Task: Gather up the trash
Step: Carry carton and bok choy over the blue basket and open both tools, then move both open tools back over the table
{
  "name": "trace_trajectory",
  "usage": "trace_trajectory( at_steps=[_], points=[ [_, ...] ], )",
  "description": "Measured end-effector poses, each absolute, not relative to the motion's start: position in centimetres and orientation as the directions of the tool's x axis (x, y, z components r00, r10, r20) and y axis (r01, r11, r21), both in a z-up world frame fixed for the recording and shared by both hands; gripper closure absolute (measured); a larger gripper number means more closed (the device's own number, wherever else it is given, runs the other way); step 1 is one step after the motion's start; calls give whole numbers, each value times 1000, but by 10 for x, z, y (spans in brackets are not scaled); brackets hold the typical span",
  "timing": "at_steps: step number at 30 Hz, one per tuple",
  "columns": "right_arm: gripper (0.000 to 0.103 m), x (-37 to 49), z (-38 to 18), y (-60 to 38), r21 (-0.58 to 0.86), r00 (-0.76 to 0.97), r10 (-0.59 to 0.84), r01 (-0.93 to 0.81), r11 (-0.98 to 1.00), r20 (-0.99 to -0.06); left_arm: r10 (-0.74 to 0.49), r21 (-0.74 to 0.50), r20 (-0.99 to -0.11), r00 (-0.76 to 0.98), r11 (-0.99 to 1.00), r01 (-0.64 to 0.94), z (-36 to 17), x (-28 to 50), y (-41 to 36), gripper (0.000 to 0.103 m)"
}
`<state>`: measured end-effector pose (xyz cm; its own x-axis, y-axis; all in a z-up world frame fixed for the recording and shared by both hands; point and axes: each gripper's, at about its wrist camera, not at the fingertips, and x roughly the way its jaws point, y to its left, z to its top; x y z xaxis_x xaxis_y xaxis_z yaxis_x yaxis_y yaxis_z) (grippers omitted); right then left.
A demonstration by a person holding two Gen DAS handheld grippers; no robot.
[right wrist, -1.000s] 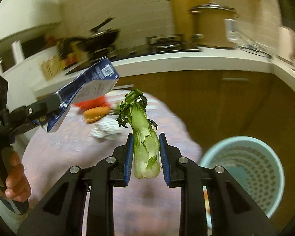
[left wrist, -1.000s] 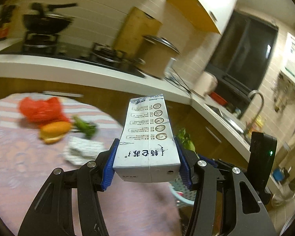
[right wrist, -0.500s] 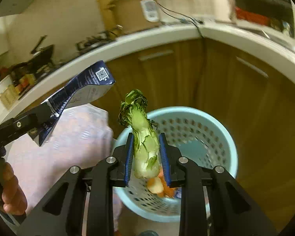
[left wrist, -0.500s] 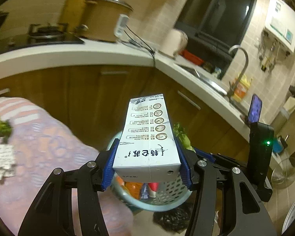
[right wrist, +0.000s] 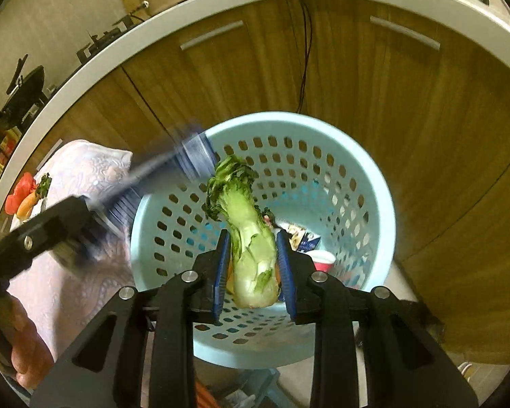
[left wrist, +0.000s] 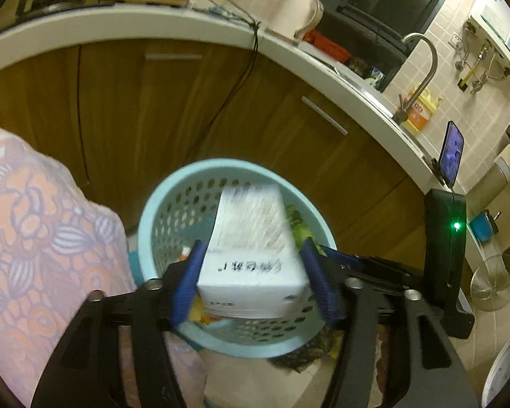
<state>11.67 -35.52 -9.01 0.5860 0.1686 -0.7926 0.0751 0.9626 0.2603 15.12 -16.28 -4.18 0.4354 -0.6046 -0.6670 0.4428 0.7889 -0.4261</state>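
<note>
My left gripper (left wrist: 251,278) is open over the light blue perforated basket (left wrist: 159,200). The white milk carton (left wrist: 251,255) is blurred between its spread blue pads, slipping free. My right gripper (right wrist: 251,268) has its pads parted a little around a green bok choy stalk (right wrist: 248,238), which stands loose between them above the same basket (right wrist: 357,170). The left gripper and blurred carton (right wrist: 187,159) show at the basket's left rim in the right wrist view. Trash lies in the basket bottom, including a red cup (right wrist: 321,260).
A table with a pink floral cloth (left wrist: 34,238) stands left of the basket; a red bag and orange peel (right wrist: 23,197) remain on it. Brown cabinets (right wrist: 425,136) and a white counter curve behind. A dark bag (left wrist: 299,357) lies on the floor by the basket.
Both grippers swung from the table to above the basket and tilted down. Both sets of jaws have opened; the carton now drops, blurred, from the left pads.
</note>
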Motion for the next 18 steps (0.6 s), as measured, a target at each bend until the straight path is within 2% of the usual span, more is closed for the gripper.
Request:
trace_trajectory(
  at_steps=[1, 3, 9, 18],
  points=[
    [72, 117, -90, -355, 265, 585, 172, 78, 961, -792, -603, -428, -665, 441, 792, 435, -42, 151, -160, 37],
    [53, 118, -88, -355, 263, 592, 164, 83, 961, -789, -599, -425, -664, 448, 795, 433, -42, 150, -156, 37],
    [52, 114, -72, -346, 240, 622, 151, 62, 969, -768, -597, -430, -642, 481, 800, 419, -34, 145, -136, 37],
    [52, 108, -36, -287, 237, 671, 234, -88, 967, -704, -549, -429, -577, 605, 834, 347, -5, 119, -68, 37]
  ],
)
